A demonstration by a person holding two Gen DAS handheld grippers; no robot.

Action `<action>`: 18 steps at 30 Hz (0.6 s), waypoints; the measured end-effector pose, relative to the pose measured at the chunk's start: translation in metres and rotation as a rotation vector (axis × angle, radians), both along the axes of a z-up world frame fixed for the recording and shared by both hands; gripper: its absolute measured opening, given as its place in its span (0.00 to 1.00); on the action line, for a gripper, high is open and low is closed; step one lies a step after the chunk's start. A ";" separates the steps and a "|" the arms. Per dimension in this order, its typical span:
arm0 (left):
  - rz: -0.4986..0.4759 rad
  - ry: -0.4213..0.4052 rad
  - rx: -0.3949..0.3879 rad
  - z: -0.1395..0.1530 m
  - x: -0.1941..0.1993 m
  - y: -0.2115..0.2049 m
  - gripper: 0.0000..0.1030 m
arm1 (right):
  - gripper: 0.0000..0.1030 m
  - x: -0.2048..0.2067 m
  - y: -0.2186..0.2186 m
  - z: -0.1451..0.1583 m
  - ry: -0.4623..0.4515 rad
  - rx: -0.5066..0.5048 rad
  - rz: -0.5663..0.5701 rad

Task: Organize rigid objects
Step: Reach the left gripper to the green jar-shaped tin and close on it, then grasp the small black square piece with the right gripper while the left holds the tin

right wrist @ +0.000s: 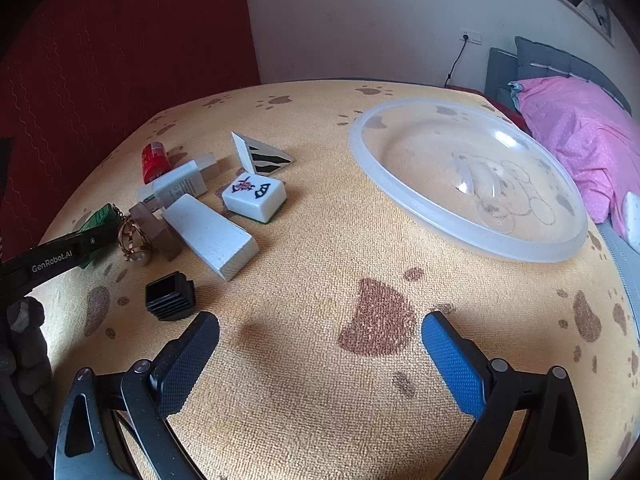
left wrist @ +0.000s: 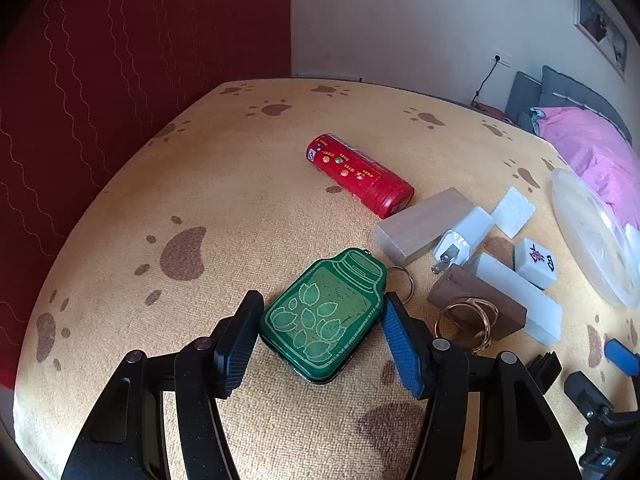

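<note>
Left claw pinching green tin near worktop edge. Right claw wide, empty, over bare cloth beside clear bowl.

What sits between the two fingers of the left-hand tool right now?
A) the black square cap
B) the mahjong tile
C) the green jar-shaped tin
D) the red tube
C: in the left wrist view the green jar-shaped tin lies on the paw-print cloth between the left gripper's fingers, while the red tube lies farther off and the mahjong tile lies off to the right.
</note>
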State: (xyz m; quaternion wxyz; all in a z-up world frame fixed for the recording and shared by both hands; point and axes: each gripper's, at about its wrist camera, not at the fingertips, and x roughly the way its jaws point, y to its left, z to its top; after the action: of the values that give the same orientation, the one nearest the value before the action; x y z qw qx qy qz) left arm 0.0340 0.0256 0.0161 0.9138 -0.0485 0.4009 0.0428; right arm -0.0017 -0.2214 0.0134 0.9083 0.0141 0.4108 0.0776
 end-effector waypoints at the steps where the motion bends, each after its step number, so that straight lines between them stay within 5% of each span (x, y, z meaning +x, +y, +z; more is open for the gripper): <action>1: 0.004 -0.004 0.003 0.001 -0.002 0.002 0.59 | 0.99 -0.002 0.003 0.002 -0.001 0.016 0.018; 14: 0.030 -0.034 -0.014 0.009 -0.019 0.020 0.59 | 0.62 0.007 0.055 0.001 0.034 -0.003 0.180; 18: 0.032 -0.029 -0.024 0.008 -0.020 0.022 0.59 | 0.59 0.010 0.059 0.001 0.033 -0.004 0.183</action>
State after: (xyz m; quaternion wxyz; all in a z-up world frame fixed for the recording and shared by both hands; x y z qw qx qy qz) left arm 0.0141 0.0477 0.0240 0.9181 -0.0667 0.3873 0.0519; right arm 0.0083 -0.1625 0.0148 0.8906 -0.0242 0.4254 0.1591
